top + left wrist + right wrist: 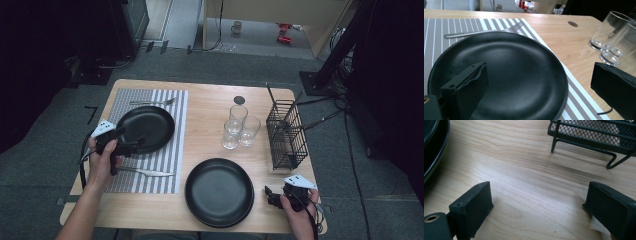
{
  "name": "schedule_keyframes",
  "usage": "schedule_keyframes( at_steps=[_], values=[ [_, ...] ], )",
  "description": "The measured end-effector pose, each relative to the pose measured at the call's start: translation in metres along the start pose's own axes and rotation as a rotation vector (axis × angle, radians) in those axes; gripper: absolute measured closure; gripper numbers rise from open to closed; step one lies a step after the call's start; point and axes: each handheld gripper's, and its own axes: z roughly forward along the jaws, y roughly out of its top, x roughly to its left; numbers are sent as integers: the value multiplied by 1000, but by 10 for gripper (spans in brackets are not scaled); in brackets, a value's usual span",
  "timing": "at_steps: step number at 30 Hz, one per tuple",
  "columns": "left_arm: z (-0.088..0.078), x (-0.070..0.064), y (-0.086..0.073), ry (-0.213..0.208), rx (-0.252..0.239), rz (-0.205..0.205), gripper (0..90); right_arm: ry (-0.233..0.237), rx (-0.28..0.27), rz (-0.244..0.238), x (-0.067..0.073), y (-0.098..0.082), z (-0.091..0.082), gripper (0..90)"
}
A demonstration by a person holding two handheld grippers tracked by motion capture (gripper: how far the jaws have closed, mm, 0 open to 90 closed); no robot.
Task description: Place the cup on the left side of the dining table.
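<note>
— Where's the left gripper point(131, 146) now?

— At the near-left rim of the black plate point(150, 127) that sits on the striped placemat point(170, 107). In the left gripper view its jaws stand wide apart: one reaches over the plate's point(506, 72) dark surface, the other hangs out past the rim, above the placemat's point(576, 100) edge and the bare wood. Released, nothing between them.

— So the plate isn't held?

— No. It lies flat on the mat, just ahead of the claw and partly under one jaw. Whether that jaw touches the surface I cannot tell.

— What else lies around that claw?

— A fork point(152, 102) on the mat beyond the plate's far rim, a knife point(147, 172) on the mat just behind the claw on the person's side, and three clear glasses point(240, 127) off to its right, well apart from it.

— And the right gripper point(274, 196)?

— Low over the wooden table point(210, 105) at the near right corner, held in the person's hand. Its jaws are spread too — only bare wood point(529, 187) between them. A stack of black plates point(219, 192) lies just to its left, the rim point(434, 147) showing in the right gripper view; ahead of it stands a black wire caddy point(286, 132) on the table, its feet point(584, 137) near but clear of the jaws.
</note>
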Motion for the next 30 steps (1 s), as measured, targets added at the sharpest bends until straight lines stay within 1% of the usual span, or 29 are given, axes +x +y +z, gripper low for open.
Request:
schedule_keyframes(
  at_steps=[1, 4, 6, 7, 9, 10, 15, 19, 20, 21, 23, 24, 28, 29, 30],
  values=[
    [0, 0, 0, 0, 0, 0, 17, 8, -5, 9, 0, -1, -1, 76],
    [-7, -5, -5, -4, 13, 15, 17, 69, -27, 57, 0, -2, -8, 76],
    [-9, -5, -6, -4, 19, 21, 17, 70, -36, 64, 0, -1, -11, 76],
    [-12, -7, -9, 0, 20, 20, 16, 62, -54, 64, 0, 3, -18, 76],
    [-13, -8, -11, 1, 23, 22, 17, 68, -68, 69, 1, 7, -24, 76],
    [-16, -10, -14, 8, 27, 27, 17, 73, -72, 67, 2, 9, -26, 76],
    [-21, -15, -21, 9, 39, 30, 17, 90, -92, 45, 9, 20, -35, 76],
    [-26, -20, -32, 27, 58, 42, 16, 111, -110, 26, 16, 31, -40, 76],
    [-26, -20, -32, 27, 58, 42, 16, 111, -110, 26, 16, 31, -40, 76],
    [-28, -21, -36, 42, 63, 49, 16, 126, -120, 20, 20, 36, -42, 76],
    [-29, -21, -37, 45, 63, 48, 16, 131, -122, 19, 21, 38, -42, 76],
    [-32, -22, -41, 50, 67, 52, 16, 140, -127, 14, 25, 42, -43, 76],
    [-35, -24, -45, 56, 75, 60, 16, 161, -138, -2, 32, 50, -43, 76],
    [-36, -25, -47, 58, 79, 65, 16, 161, -138, -2, 32, 50, -43, 76],
    [-37, -26, -50, 61, 86, 73, 16, 171, -142, -9, 36, 54, -42, 76]
  ],
)
